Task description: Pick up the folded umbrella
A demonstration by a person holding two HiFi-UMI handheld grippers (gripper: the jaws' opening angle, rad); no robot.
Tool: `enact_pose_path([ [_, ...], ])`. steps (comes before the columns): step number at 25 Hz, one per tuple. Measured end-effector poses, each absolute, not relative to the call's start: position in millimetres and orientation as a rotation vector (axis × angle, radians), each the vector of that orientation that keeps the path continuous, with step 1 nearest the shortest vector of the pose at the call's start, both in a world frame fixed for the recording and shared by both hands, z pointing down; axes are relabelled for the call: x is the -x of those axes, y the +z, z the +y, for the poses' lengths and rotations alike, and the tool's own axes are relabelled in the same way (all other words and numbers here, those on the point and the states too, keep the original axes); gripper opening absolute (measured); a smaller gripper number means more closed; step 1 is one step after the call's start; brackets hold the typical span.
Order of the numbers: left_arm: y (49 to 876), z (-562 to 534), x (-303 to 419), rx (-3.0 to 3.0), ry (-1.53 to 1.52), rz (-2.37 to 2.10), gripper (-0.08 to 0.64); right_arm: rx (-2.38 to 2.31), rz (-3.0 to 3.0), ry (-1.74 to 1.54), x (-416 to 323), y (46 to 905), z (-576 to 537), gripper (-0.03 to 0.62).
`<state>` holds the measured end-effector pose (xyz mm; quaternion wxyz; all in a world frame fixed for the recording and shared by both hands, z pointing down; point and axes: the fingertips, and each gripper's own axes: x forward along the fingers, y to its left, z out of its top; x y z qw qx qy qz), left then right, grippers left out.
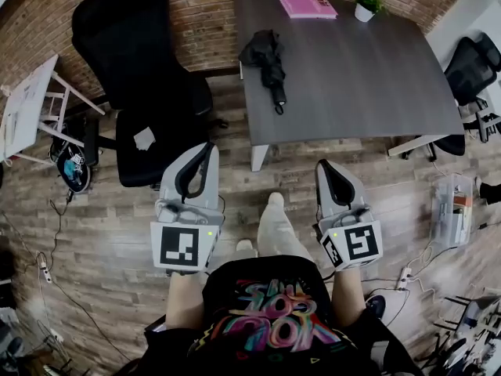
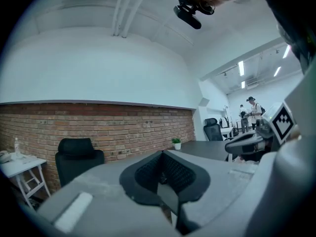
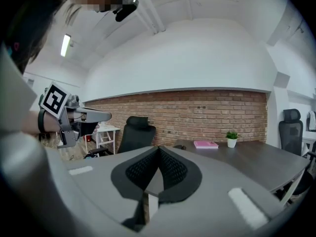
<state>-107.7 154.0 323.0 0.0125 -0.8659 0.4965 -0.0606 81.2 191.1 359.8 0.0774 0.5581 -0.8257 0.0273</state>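
Black folded umbrella (image 1: pixel 264 57) — canopy loosely bunched, handle toward near edge of grey table (image 1: pixel 368 77); left gripper (image 1: pixel 207 149) and right gripper (image 1: pixel 324 168) clenched, empty — well apart from it.

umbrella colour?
Umbrella is black; clearest in the head view.

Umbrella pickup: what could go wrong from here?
Left gripper and right gripper are shut and empty; reaching in so would shove the umbrella, not grasp it. It lies near the table edge, so a push could knock it off. The chair stands close to that edge and may snag the left gripper.
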Motion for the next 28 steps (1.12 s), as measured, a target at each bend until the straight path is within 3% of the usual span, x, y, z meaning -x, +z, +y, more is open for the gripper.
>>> enact_pose_path([
  [16, 294, 16, 33, 2.601, -0.155, 1.640, 0.002, -1.537, -2.595, 0.035, -147, 337, 37, 0.000],
  [28, 303, -21, 47, 2.565, -0.205, 1.724, 0.002, -1.448, -2.639, 0.117, -133, 354, -15, 0.000],
])
